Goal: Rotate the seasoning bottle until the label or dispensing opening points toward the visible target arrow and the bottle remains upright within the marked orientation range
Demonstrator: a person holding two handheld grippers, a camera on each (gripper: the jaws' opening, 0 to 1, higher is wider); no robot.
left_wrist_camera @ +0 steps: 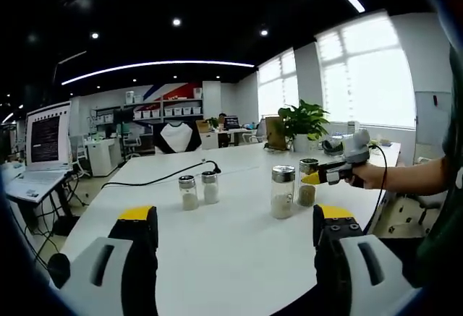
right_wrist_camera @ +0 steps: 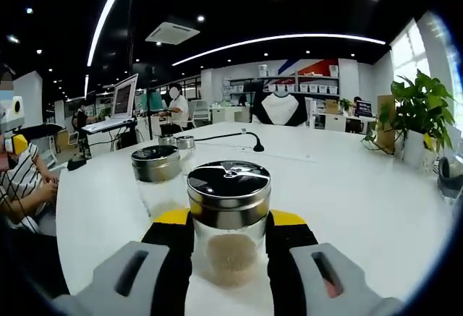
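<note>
Bracketing the seasoning bottle between its two yellow-tipped jaws, the right gripper stands at the jar's glass body just under the steel lid; whether the pads actually press the glass or only flank it cannot be told. In the left gripper view that same claw reaches in from 3 o'clock onto the far-right jar. The bottle stands upright on the white table, its long axis vertical, dead ahead at 12 o'clock from the right claw, so a turn would likely be about that axis. A second shaker sits just beyond at 10 o'clock. The left gripper hangs released, jaws wide apart, well short of the jars; the right is plainly nearer. No target arrow is discernible.
</note>
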